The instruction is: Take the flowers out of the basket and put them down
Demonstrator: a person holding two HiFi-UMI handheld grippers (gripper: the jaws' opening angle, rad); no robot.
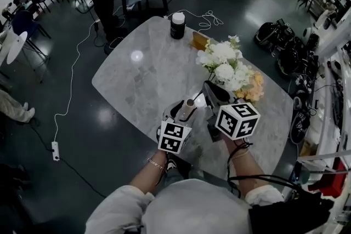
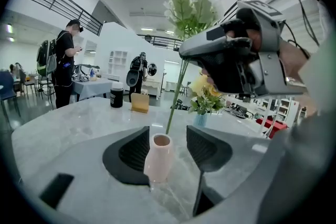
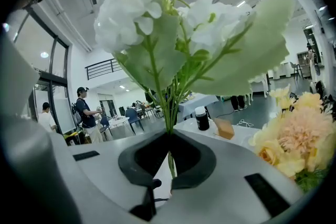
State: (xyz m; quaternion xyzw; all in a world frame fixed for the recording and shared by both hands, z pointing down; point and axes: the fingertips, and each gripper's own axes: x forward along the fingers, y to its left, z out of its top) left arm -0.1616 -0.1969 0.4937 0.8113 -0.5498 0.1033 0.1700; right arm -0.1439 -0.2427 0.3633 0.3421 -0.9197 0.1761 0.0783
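Right gripper view showed the right gripper [image 3: 169, 161] with its pads [image 3: 148, 156] pressed together on the thin green stem [image 3: 168, 113] of the white flowers [image 3: 157, 13]. The stem passed straight between the two pads. The blooms and leaves stood upright just above and beyond the fingertips, and a short length of stem hung below the pinch.

In the left gripper view, that stem slanted down from the right gripper to the far rim of the mouth of a pink vase [image 2: 157, 162]. Whether its tip was still inside the mouth could not be told.

The pink vase stood upright between the spread pads [image 2: 134, 152] of the left gripper [image 2: 168, 147]. It sat close against the left pad, and a clear gap separated it from the right pad.

In the head view, both grippers were over the near edge of the marble table [image 1: 142, 79], side by side, with the white flowers raised beyond them. A bunch of yellow and peach flowers [image 1: 253, 89] stood just to the right of the white ones. A black jar [image 1: 177, 25] and a tan box [image 1: 201, 40] sat well apart from the grippers at the far edge.
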